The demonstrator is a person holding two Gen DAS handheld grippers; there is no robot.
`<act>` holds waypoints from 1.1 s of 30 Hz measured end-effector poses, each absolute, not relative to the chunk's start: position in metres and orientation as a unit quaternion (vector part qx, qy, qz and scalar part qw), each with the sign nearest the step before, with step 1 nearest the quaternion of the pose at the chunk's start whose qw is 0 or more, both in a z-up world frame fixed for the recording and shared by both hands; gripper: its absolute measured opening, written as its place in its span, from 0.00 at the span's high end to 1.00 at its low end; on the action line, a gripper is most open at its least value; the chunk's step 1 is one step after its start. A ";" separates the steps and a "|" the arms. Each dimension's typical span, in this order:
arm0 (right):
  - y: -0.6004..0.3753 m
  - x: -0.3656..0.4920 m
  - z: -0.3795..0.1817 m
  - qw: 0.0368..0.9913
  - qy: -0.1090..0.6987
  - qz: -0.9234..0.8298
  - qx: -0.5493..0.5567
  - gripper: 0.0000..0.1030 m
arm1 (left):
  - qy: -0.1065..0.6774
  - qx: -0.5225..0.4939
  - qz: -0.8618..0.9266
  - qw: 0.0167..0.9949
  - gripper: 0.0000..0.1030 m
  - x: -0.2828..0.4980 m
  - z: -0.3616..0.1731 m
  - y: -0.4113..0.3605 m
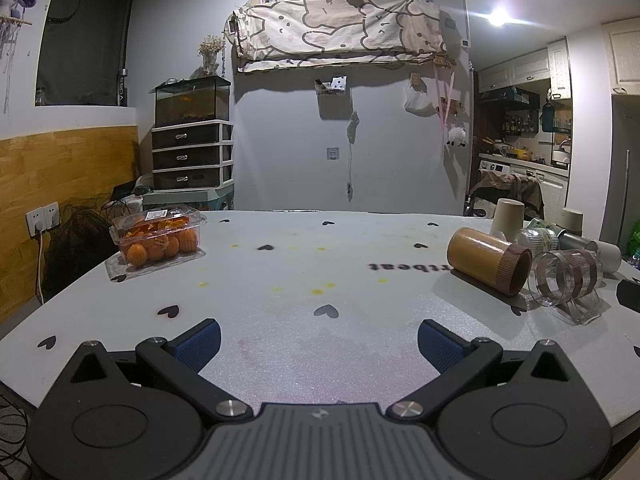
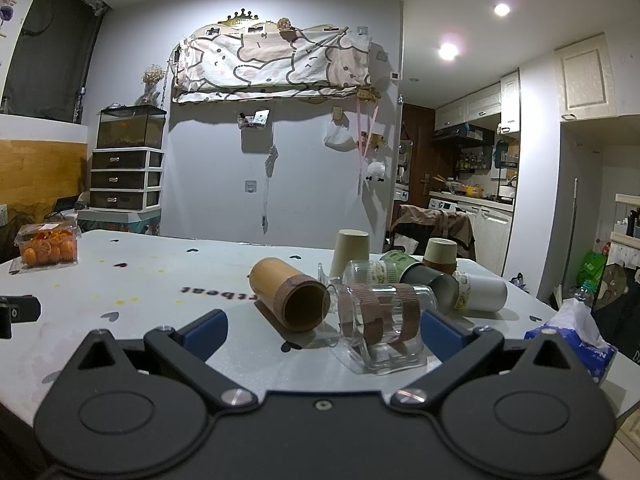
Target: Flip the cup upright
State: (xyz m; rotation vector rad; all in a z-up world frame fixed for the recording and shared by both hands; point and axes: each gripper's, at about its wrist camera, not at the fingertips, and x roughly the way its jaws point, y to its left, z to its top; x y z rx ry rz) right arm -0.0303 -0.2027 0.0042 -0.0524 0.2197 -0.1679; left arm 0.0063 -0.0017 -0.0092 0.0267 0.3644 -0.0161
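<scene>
Clear glass, the mug is lying on its side near my right gripper, just beside the tipped bamboo cup on the grey table. I am holding both sets of jaws wide apart, my left gripper hovering over bare table, gripping nothing.

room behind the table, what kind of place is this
Most likely a lived-in home: a glass fish tank on plastic drawers, a cartoon-print cloth on the wall, and a kitchen with white cabinets through the doorway.
</scene>
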 end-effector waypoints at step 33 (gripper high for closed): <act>-0.206 -0.029 -0.003 0.990 0.111 -0.085 -0.026 0.00 | 0.183 0.013 -0.008 0.983 0.00 0.007 -0.011 -0.001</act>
